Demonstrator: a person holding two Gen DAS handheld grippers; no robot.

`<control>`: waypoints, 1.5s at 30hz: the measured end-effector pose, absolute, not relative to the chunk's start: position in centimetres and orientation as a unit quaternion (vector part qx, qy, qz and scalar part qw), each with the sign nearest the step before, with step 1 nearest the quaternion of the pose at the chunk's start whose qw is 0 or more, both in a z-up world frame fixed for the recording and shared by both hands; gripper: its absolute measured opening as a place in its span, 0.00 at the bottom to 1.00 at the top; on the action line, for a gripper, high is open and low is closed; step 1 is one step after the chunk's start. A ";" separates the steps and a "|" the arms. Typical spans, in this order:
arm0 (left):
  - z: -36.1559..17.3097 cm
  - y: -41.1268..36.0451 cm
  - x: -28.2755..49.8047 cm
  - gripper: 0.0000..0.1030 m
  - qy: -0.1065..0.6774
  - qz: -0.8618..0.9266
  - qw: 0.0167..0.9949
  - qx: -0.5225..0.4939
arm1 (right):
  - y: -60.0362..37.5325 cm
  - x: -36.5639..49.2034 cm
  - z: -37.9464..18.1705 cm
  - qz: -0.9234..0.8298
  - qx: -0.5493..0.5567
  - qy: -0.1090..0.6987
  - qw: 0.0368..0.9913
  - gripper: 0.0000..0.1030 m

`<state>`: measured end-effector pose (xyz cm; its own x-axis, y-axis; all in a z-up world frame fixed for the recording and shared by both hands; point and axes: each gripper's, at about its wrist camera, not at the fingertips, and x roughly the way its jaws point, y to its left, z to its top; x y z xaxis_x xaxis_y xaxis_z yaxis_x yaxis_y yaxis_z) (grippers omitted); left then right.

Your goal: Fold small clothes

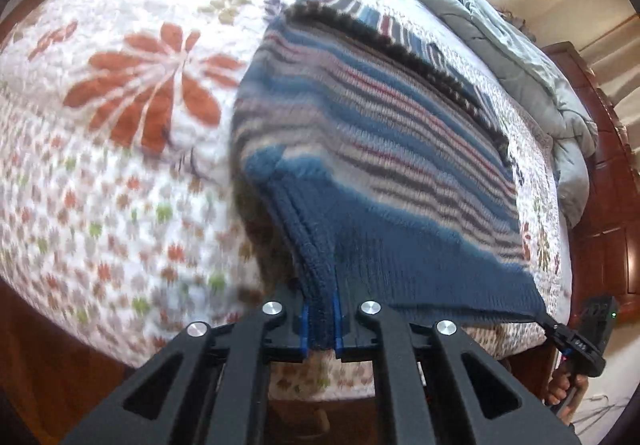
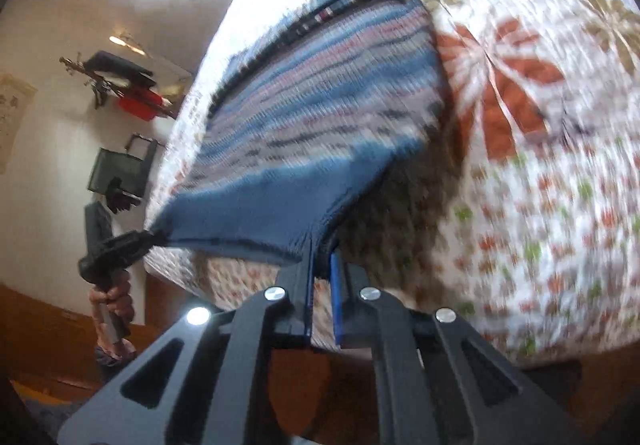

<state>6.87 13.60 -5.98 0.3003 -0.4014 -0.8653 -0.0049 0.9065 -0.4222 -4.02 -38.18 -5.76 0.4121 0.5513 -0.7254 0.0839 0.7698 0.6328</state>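
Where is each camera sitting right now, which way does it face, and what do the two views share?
Left wrist: on the left gripper, angled down over the striped sweater on the floral quilt; the right gripper and its hand show.
Right wrist: on the right gripper, angled down the sweater from the opposite corner; the left gripper shows.
Shared: sweater hem pinched at both corners, the quilt, each other's gripper.

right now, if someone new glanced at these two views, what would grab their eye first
The blue striped knit sweater dominates both views, its plain blue hem lifted off the bed. The left claw is shut on one hem corner and the right claw on the other, so the hem hangs between them. Under it lies a white quilt with a big rust-red flower beside the sweater.
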 end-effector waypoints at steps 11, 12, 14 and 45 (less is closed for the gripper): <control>-3.2 9.9 19.8 0.09 0.539 -0.118 0.818 -0.162 | -41.8 11.2 -1.4 0.123 0.275 0.485 0.821 0.06; -3.9 9.3 21.7 0.09 0.542 -0.110 0.818 -0.157 | -42.0 12.5 -2.0 0.117 0.274 0.490 0.820 0.06; -5.1 8.5 23.9 0.13 0.548 -0.099 0.819 -0.138 | -42.5 15.9 -4.0 0.098 0.265 0.507 0.814 0.06; -10.1 3.1 28.4 0.69 0.554 -0.133 0.811 0.131 | -38.7 22.2 -9.5 0.155 0.050 0.586 0.793 0.67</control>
<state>28.44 3.11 -10.06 0.3501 -0.0702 -0.9341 0.3613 0.9301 0.0656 22.16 -38.71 -9.47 0.2639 0.3056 -0.9149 -0.1872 0.9467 0.2623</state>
